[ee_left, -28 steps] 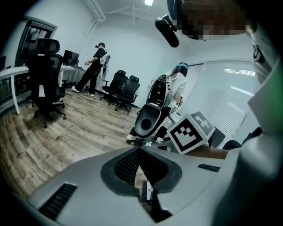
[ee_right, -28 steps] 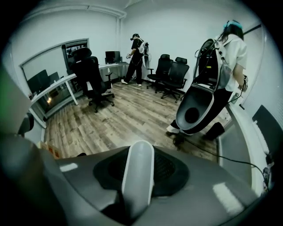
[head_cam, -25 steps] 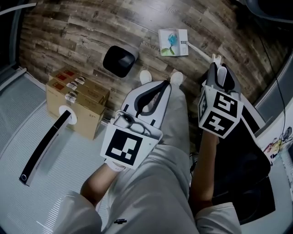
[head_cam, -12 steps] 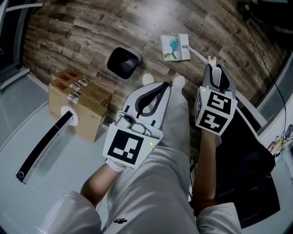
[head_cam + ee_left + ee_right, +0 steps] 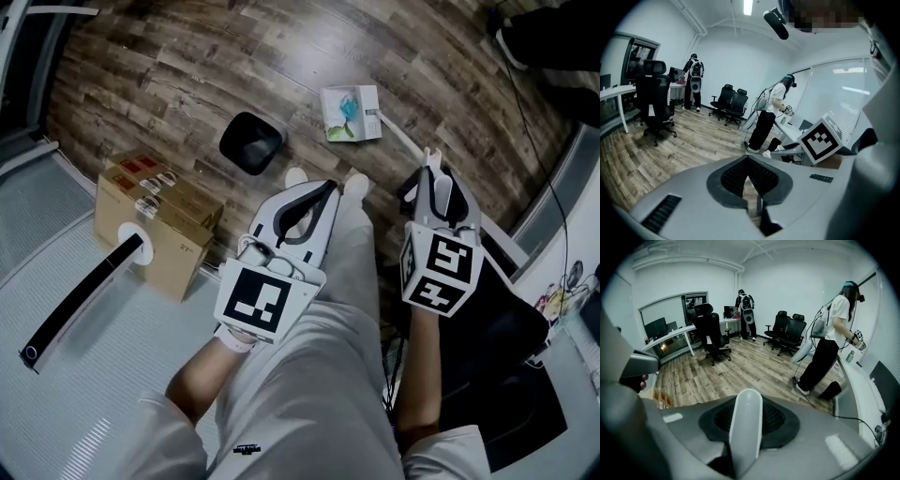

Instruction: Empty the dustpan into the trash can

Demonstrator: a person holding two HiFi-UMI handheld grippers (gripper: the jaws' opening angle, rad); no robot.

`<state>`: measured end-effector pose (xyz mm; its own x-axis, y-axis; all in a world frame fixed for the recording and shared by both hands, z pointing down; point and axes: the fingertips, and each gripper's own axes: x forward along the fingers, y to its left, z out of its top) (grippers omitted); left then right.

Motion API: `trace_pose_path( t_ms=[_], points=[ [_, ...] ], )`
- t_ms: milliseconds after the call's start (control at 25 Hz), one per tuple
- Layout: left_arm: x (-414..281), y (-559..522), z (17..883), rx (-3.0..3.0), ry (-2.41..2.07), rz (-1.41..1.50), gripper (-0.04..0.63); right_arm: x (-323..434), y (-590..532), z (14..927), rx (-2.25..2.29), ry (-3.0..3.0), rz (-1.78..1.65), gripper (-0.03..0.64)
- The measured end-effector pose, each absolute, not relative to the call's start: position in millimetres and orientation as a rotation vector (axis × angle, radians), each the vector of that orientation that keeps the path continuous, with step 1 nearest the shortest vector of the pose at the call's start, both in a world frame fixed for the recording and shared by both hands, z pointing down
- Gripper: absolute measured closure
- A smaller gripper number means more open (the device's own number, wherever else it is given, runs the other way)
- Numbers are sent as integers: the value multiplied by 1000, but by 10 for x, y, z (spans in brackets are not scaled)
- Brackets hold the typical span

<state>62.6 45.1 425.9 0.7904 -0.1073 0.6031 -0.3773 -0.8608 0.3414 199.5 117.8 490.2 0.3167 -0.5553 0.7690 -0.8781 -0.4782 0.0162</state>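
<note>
Just right of the black trash can [image 5: 233,156], apart from it, the dustpan [image 5: 373,97] is carrying blue and green scraps [image 5: 349,106]. The right gripper [image 5: 432,167] is clamping its handle [image 5: 399,137]; the left gripper [image 5: 330,186] is pointing ahead, jaws together, empty.

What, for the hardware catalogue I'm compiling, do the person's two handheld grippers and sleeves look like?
The left gripper and right gripper have pale grey shells with dark textured pads lining the jaws. Each carries a white cube printed with black square markers: the left cube and the right cube. A thin pale cable loops on the left gripper's shell. The person wears pale short sleeves.
</note>
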Motion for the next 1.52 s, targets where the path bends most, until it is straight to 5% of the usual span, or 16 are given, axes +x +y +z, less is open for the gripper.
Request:
trace_pose_path(
  t_ms=[720,1520],
  points=[
    [5,277,3460,2694,-385,721,589,1359,985,3584,2092,-1495,791,500],
    [71,375,3193,3006,194,808,532,800,606,2635,2015,-1692,634,500]
  ],
)
